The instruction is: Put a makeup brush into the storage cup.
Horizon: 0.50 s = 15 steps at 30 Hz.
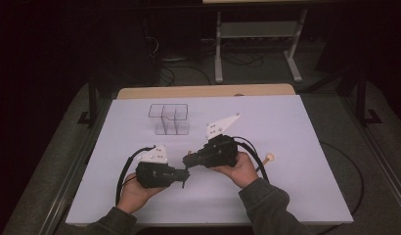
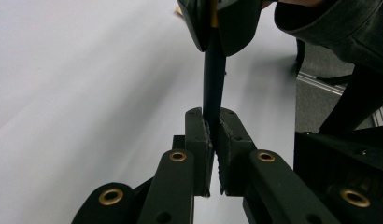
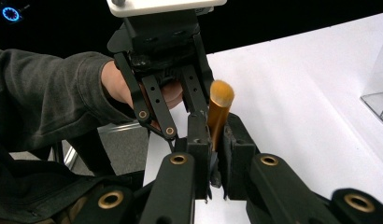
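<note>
White matte sheeting covers the table (image 1: 286,127). Left gripper (image 2: 212,122) pinches the dark end of a slender brush (image 2: 213,79); right gripper (image 3: 216,125) clamps its gold ferrule end, held above the table's middle. Clear partitioned box (image 1: 169,119) stands beyond; small wooden piece (image 1: 270,157) lies rightward.

One overhead camera, two riding close on the grippers

The high view looks forward and down from the person's side, taking in the whole bench (image 1: 286,122) from some way off. Each gripper view sits just behind its own fingers, looking along them at very close range. Both gripper views face each other across the same slim brush (image 2: 213,79), which the high view sees at the bench's middle.
</note>
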{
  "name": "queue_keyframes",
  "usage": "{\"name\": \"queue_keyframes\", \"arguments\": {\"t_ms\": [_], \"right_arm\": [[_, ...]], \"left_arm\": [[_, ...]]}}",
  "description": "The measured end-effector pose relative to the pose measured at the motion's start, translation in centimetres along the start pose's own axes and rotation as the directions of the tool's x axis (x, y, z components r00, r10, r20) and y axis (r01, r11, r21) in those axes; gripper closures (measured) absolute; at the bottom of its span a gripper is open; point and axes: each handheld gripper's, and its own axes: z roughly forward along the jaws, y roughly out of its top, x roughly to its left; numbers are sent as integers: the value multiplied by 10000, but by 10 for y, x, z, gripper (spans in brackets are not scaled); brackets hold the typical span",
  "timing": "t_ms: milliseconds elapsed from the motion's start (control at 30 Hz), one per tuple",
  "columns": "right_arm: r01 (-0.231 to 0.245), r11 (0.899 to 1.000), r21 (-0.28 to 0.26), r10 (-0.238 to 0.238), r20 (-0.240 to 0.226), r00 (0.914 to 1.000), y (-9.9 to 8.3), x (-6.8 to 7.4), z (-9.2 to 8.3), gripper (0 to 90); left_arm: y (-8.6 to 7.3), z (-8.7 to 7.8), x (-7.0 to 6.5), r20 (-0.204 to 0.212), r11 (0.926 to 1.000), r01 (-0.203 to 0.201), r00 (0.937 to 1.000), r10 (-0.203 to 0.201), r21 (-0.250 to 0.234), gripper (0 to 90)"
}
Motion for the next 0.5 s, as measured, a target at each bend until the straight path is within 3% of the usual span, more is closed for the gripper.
{"name": "queue_keyframes", "arguments": {"t_ms": [200,300,500], "right_arm": [[72,9995,320,-74,83,9999,5,-1,2,829],[-8,9989,470,1,143,9999,7,-3,1,829],[-54,9969,788,32,282,9996,8,-7,-1,830]], "left_arm": [[0,-2,0,-232,9999,-52,9997,56,148,775],[-2,-5,0,-558,9998,13,9984,-3,177,737],[-8,-10,2,-814,9995,176,9966,-155,251,702]]}}
